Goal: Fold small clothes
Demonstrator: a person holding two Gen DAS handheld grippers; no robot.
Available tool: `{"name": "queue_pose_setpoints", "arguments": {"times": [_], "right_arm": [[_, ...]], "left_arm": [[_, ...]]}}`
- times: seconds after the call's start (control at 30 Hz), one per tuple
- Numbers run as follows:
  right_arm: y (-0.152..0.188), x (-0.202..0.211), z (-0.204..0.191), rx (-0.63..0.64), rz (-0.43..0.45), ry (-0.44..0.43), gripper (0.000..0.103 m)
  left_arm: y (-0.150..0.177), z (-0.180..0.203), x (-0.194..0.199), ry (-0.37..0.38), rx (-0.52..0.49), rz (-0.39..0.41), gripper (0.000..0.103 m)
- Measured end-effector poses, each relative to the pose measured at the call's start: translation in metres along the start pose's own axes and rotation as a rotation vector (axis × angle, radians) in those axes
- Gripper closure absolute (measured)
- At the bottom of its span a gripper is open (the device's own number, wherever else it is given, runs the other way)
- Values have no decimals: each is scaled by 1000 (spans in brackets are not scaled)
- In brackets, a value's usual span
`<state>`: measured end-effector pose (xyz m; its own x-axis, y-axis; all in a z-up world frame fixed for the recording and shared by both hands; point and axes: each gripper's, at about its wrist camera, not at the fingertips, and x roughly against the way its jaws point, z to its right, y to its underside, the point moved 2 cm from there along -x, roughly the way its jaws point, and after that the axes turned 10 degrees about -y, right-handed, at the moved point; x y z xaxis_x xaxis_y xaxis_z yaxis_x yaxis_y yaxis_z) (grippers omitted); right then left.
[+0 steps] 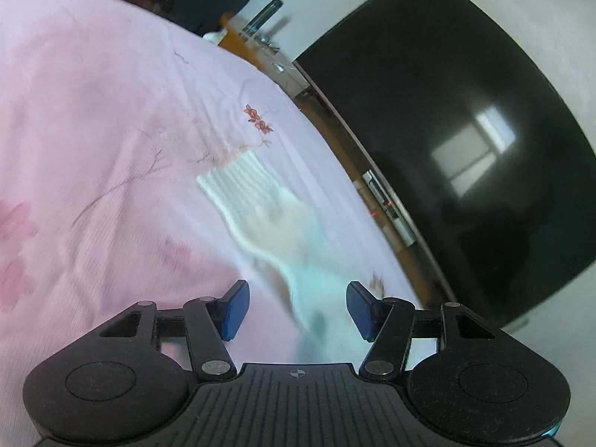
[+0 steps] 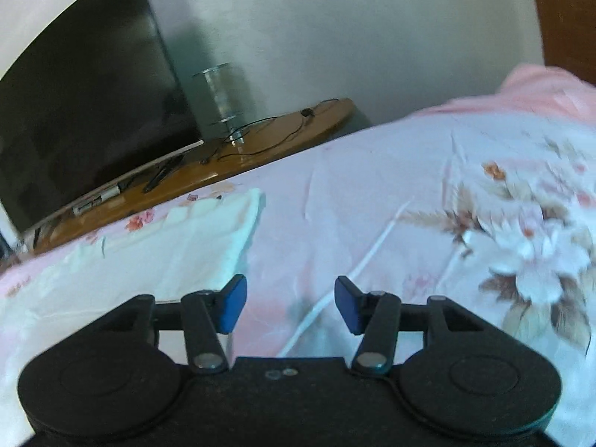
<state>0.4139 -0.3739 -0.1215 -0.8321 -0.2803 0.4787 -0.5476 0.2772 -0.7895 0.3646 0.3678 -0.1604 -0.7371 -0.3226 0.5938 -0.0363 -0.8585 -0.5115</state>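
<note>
Blurred white sock, toe indistinct

Right hand-held gripper low in front, blue pads parted, nothing between them, over a bed in pink floral sheet. White ribbed sock flat on the bed, left of the hand-held gripper. Beyond the bed, wooden surface with dark television, cables and clear glass stand.

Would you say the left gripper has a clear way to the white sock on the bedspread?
Probably yes: the left gripper is open, the white sock lies directly ahead on the bedspread, and nothing stands between them.
</note>
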Motion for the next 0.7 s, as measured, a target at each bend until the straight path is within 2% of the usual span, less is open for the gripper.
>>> {"name": "queue_pose_setpoints", "arguments": {"times": [0.13, 0.2, 0.23, 0.3, 0.4, 0.53, 0.63, 0.7], "right_arm": [[1, -2, -18, 14, -5, -26, 50], [-2, -4, -24, 21, -3, -34, 50], [-4, -5, -26, 23, 1, -34, 50], [-8, -6, -26, 19, 10, -35, 50], [-14, -12, -26, 16, 16, -36, 50], [-17, -24, -36, 13, 23, -47, 50], [-17, -29, -48, 8, 25, -71, 50], [-15, -31, -56, 10, 18, -80, 50]], "left_arm": [[-13, 8, -18, -17, 2, 10, 45], [-16, 19, -25, -68, -52, 21, 66], [-20, 24, -28, -112, -97, 24, 102], [-20, 39, -29, -100, -187, 37, 101], [-7, 92, -13, 20, -357, 72, 101], [64, 190, 9, 183, -629, 39, 101], [151, 253, 19, 263, -825, -23, 101], [211, 280, 22, 301, -933, -75, 101]]}}
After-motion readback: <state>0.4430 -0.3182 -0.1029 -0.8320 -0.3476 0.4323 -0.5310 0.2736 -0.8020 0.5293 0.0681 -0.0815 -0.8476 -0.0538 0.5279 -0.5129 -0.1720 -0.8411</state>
